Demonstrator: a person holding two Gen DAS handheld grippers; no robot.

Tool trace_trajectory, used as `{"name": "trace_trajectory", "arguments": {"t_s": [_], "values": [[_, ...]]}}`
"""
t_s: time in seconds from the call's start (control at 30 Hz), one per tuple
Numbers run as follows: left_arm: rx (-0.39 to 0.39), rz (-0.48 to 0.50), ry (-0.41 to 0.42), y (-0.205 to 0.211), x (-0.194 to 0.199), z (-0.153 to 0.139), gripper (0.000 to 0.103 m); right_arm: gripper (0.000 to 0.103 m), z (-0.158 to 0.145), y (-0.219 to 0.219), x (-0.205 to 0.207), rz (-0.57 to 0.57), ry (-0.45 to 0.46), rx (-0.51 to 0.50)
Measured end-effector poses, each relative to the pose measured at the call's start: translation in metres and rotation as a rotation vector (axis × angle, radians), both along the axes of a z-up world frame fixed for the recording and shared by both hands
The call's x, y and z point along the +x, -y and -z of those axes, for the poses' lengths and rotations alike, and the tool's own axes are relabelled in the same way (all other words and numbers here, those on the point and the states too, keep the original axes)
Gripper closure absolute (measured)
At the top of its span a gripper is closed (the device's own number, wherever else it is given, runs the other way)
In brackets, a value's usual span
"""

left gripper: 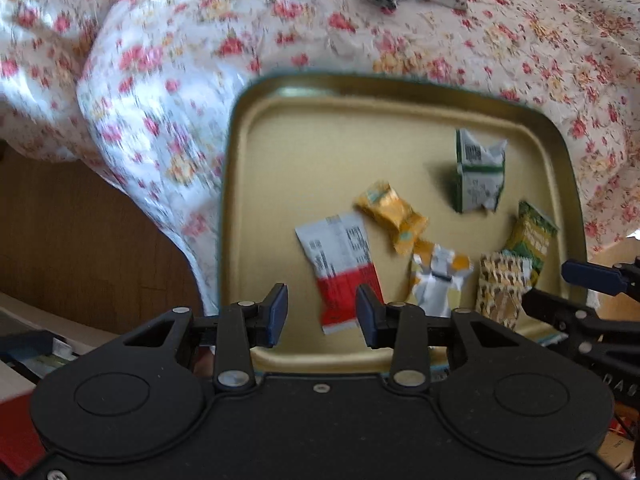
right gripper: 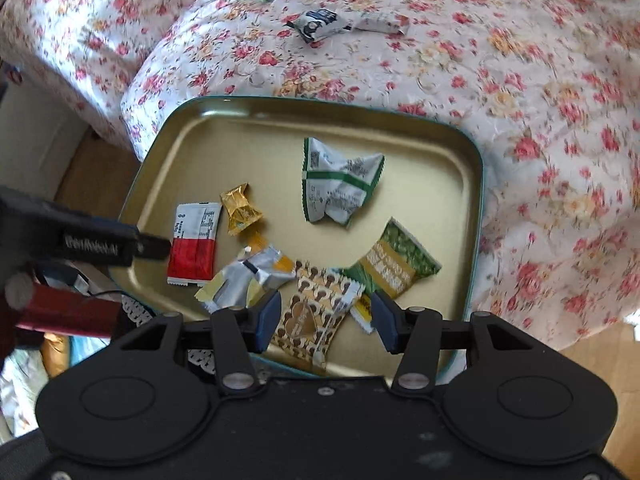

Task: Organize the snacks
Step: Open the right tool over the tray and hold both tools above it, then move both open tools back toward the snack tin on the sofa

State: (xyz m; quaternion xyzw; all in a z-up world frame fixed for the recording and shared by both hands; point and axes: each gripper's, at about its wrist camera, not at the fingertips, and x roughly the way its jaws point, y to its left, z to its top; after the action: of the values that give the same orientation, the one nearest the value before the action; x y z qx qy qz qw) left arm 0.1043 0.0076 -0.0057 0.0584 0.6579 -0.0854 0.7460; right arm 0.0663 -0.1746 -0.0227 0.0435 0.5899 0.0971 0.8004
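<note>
broadly, a floral bedspread filled the upper part of both views, rumpled at the upper left, with wooden floor showing at the left edge of the left wrist view. on the spread sat a gold tin tray with a teal rim, taking up the middle of each frame. the snacks lay inside the tray, mostly toward its lower half: a crumpled white-and-green packet near the centre right, a green-and-gold packet at the lower right, a brown heart-patterned packet just beside it at the bottom edge, a red-and-white sachet at the lower left, a crinkled silver-and-yellow wrapper touching the sachet's right side, and a small gold candy above that. outside the tray, near the top of the frame, a dark-and-white packet lay on the spread with a pale wrapper next to it. the right gripper hovered over the heart-patterned packet with its jaws parted and nothing pinched between them. the left gripper hung above the tray's lower left, jaws likewise apart and empty, the red end of the sachet visible in the gap below.
</note>
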Motion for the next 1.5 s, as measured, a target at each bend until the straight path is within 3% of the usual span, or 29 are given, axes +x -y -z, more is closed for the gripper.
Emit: {"name": "trace_trajectory", "arguments": {"t_s": [0.2, 0.43, 0.67, 0.9, 1.1, 1.23, 1.5], "values": [[0.095, 0.018, 0.099, 0.005, 0.036, -0.021, 0.056, 0.048, -0.014, 0.002, 0.030, -0.021, 0.041, -0.013], [0.128, -0.013, 0.192, 0.002, 0.086, -0.036, 0.055, 0.048, -0.031, 0.019, 0.077, 0.047, 0.146, -0.022], [0.076, -0.056, 0.245, -0.001, 0.129, -0.034, 0.055, 0.048, -0.035, 0.039, 0.121, 0.107, 0.255, -0.046], [0.008, -0.074, 0.377, -0.004, 0.164, -0.024, 0.055, 0.048, -0.021, 0.049, 0.156, 0.097, 0.356, -0.095], [0.006, 0.000, 0.548, 0.008, 0.180, -0.013, 0.055, 0.048, -0.006, 0.041, 0.173, 0.025, 0.447, -0.129], [-0.018, 0.045, 0.616, 0.014, 0.190, -0.003, 0.055, 0.048, 0.005, 0.037, 0.187, 0.003, 0.478, -0.112], [-0.099, -0.049, 0.693, 0.010, 0.207, 0.023, 0.055, 0.048, 0.025, 0.031, 0.216, 0.011, 0.568, -0.124]]}}
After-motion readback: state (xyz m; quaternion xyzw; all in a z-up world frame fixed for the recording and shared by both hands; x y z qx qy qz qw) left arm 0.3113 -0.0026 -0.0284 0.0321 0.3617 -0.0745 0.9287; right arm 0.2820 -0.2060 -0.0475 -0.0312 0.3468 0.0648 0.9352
